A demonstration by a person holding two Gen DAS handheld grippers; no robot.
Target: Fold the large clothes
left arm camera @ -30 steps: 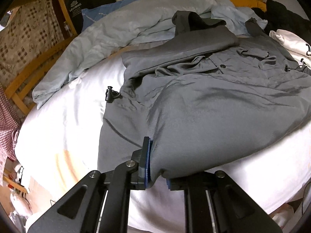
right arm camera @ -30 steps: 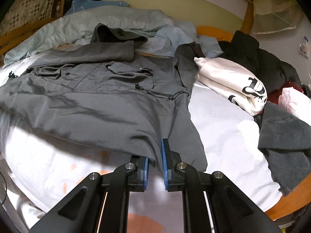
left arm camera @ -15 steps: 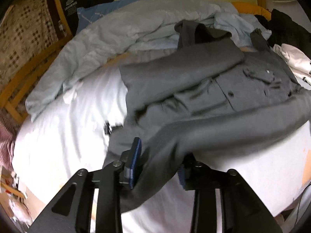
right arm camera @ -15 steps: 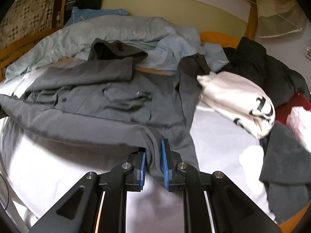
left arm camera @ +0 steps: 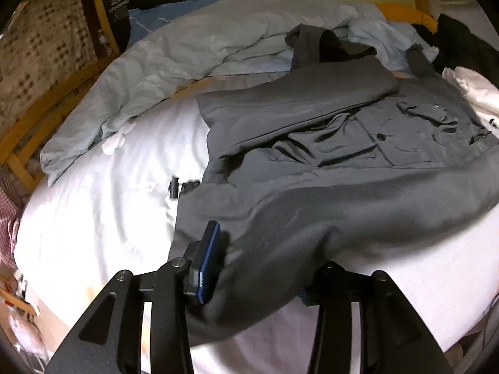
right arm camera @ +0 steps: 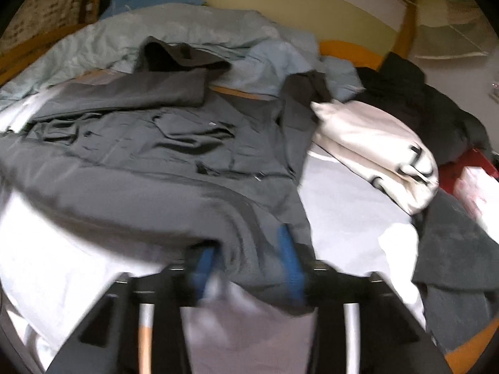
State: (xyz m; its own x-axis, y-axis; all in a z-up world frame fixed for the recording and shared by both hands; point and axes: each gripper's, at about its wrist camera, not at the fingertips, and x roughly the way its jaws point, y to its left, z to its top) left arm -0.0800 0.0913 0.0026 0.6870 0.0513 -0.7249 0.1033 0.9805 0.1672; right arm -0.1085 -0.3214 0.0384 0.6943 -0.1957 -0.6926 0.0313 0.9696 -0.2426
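Observation:
A large grey jacket (left arm camera: 343, 143) lies spread on the white bed sheet (left arm camera: 93, 205), its lower hem folded up toward the chest pockets. My left gripper (left arm camera: 259, 268) is open, with the folded hem draped loosely between its blue pads (left arm camera: 207, 265). In the right wrist view the same jacket (right arm camera: 156, 155) fills the left half. My right gripper (right arm camera: 246, 268) is open too, with the jacket's hem corner lying slack between its blurred blue pads (right arm camera: 290, 261).
A pale blue duvet (left arm camera: 187, 50) is bunched at the bed's head. A white printed garment (right arm camera: 374, 149), black clothes (right arm camera: 414, 96) and a dark grey garment (right arm camera: 458, 249) lie to the right. A wooden bed rail (left arm camera: 37, 118) runs along the left.
Both grippers carried the jacket's hem up toward the chest, then opened and let it go. The fold now rests on the jacket.

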